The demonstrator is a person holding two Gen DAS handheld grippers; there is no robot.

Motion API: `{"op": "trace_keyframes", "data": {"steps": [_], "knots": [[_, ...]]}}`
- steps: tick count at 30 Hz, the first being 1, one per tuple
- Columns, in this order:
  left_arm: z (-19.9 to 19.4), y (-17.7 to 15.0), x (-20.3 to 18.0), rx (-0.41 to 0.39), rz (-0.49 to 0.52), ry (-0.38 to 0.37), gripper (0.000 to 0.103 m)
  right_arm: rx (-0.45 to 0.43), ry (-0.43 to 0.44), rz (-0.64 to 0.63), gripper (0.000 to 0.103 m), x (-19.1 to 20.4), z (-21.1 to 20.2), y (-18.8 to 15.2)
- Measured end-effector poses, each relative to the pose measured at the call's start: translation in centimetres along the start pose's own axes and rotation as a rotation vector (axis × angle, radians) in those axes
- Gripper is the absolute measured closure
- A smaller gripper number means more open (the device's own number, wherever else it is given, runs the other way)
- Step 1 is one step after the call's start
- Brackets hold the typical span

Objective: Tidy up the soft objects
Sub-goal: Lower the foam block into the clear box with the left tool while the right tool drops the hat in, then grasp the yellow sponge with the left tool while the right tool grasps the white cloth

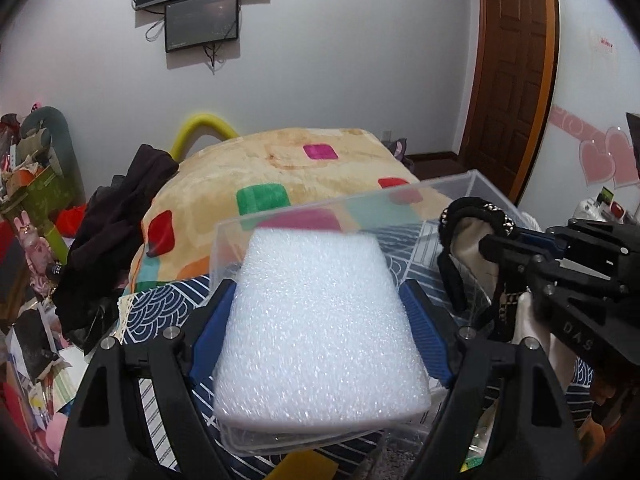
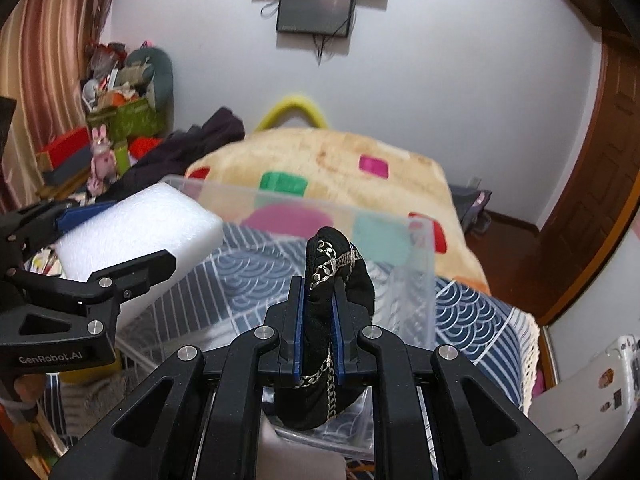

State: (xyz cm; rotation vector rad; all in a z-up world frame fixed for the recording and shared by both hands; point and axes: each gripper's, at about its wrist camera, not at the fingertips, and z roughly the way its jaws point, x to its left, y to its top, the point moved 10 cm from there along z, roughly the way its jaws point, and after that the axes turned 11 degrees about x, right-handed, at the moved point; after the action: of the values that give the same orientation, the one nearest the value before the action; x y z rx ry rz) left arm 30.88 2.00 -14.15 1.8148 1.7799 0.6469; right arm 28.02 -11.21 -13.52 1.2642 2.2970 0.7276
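A: So, L claw [image 1: 318, 312] – what was it doing?

B: Pinching a white foam block [image 1: 320, 320] btw its blue pads [image 1: 424, 336], one on each side. Block stuck out fwd past the fingertips, over the clear plastic bin [image 1: 476, 182].

A: And R claw [image 2: 318, 328]?

B: Pressed in on a black cloth pouch [image 2: 344, 276] w/ silver chain trim. Pouch stood up btw the pads, its top poking out ahead of the tips, its bottom hanging below them. It was over the bin too, nr the right-hand wall.

A: Where was the bin sitting?

B: Under both claws, on a navy wave-print cloth [image 2: 468, 312]. Just beyond it lay a beige blanket [image 1: 288, 160] w/ colored squares.

A: Claws close together?

B: Yep, side by side – from the L cam, the R claw sat just right of the foam. Dark clothes [image 1: 120, 216] were piled left of the blanket.
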Motion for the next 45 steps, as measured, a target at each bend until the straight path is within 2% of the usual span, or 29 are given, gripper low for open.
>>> {"op": "trace_keyframes", "data": {"steps": [5, 6, 9, 13, 19, 23, 28, 34, 39, 45], "knots": [[0.6, -0.6, -0.2, 0.037, -0.002, 0.004, 0.019, 0.008, 0.001, -0.008, 0.087, -0.3, -0.5, 0.3], [0.4, -0.6, -0.3, 0.038, -0.003, -0.002, 0.018, 0.0, -0.004, -0.01, 0.081, -0.2, -0.8, 0.5], [-0.5, -0.5, -0.5, 0.022, 0.005, -0.006, 0.015, -0.045, -0.016, -0.01, 0.054, -0.2, -1.9, 1.2], [-2.8, 0.0, -0.9, -0.03, 0.025, 0.008, 0.009, -0.123, -0.039, -0.004, 0.046, -0.1, -4.4, 2.5], [-6.9, 0.6, -1.1, -0.113, 0.026, 0.02, 0.002, -0.224, -0.055, 0.04, 0.022, -0.4, -7.6, 3.2], [-9.1, 0.5, -0.9, -0.146, 0.024, 0.03, 0.001, -0.272, -0.059, 0.048, 0.02, -0.2, -9.4, 3.1], [-11.5, -0.5, -0.7, -0.187, 0.035, 0.047, 0.0, -0.315, -0.055, 0.053, 0.01, 0.3, -11.0, 2.3], [-12.6, -2.7, -0.6, -0.199, 0.048, 0.052, 0.0, -0.344, -0.069, 0.052, 0.004, 1.2, -11.8, 0.6], [-11.7, -5.1, -0.2, -0.17, 0.048, 0.06, 0.0, -0.313, -0.069, 0.057, 0.001, 2.3, -10.6, -1.0], [-8.5, -8.7, 0.7, -0.079, 0.024, 0.057, 0.0, -0.208, -0.043, 0.078, 0.001, 3.3, -6.6, -3.6]]}}
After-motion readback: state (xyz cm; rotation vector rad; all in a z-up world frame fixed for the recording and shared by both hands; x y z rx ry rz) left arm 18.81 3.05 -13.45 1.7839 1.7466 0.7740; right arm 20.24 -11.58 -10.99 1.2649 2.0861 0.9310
